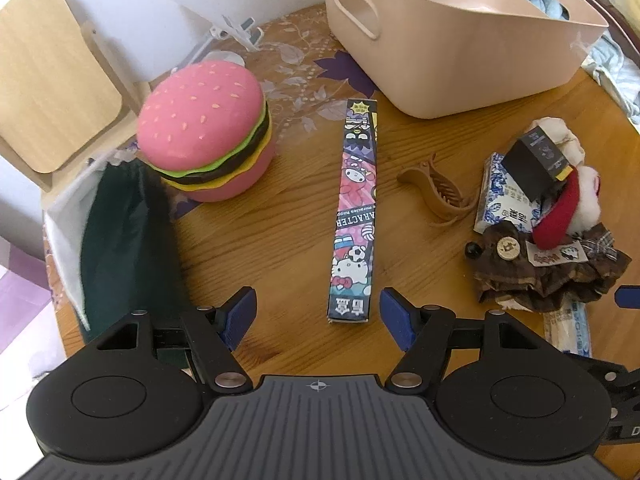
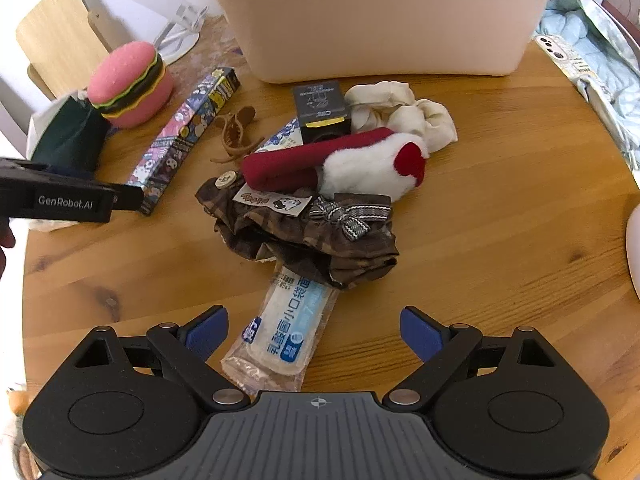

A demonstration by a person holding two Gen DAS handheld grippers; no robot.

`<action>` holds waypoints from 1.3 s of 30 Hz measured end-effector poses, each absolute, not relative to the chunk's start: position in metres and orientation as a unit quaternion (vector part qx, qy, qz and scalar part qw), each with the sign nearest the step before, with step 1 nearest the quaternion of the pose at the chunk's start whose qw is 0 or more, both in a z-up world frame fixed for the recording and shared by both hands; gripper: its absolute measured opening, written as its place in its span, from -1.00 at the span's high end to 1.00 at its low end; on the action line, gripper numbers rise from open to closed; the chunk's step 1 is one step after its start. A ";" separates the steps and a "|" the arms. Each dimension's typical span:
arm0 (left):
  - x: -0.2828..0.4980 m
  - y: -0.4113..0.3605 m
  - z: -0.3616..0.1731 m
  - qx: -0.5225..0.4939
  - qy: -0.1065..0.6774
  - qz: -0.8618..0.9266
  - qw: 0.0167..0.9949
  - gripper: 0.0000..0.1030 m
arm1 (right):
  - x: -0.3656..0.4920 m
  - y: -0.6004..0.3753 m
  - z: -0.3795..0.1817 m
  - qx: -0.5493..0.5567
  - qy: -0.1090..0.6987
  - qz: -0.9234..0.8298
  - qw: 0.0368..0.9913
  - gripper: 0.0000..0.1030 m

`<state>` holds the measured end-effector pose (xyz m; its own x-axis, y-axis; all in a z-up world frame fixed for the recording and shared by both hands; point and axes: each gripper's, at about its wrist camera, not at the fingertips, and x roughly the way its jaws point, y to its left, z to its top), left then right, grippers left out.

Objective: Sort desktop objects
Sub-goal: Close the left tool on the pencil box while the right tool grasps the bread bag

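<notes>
Left wrist view: beige bin (image 1: pixel 460 40) sat at the far side of the round wooden table (image 1: pixel 280 240); what showed of its inside was bare. Left gripper (image 1: pixel 316 312) had its jaws spread wide, nothing between the pads, hovering over the near end of the long cartoon-print box (image 1: pixel 354 208), which lay flat pointing toward the bin. Pink burger toy (image 1: pixel 208 132) stood left of it, dark green pouch (image 1: pixel 128 240) nearer left. Brown hair claw (image 1: pixel 436 188) lay right of the box, beside a heap: black carton (image 1: pixel 536 164) on a blue-white tissue pack (image 1: pixel 496 200), brown plaid cloth (image 1: pixel 548 276) in front.

Right wrist view: same bin (image 2: pixel 380 28) at the back, inside hidden by its wall. Right gripper (image 2: pixel 314 332) jaws spread, empty, above a clear snack packet (image 2: pixel 284 328) whose far end ran under the plaid cloth (image 2: pixel 312 232). Red-and-white plush (image 2: pixel 352 164) and cream scrunchie (image 2: pixel 404 112) sat on the heap, between gripper and bin. Left gripper body (image 2: pixel 60 200) entered from the left edge.
</notes>
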<state>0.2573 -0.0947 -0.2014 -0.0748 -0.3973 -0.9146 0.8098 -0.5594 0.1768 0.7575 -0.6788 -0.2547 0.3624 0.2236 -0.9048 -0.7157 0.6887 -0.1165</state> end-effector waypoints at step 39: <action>0.240 -0.098 -0.215 0.521 0.164 -0.763 0.345 0.56 | 0.761 -0.735 -0.257 -0.179 0.531 0.143 0.816 0.36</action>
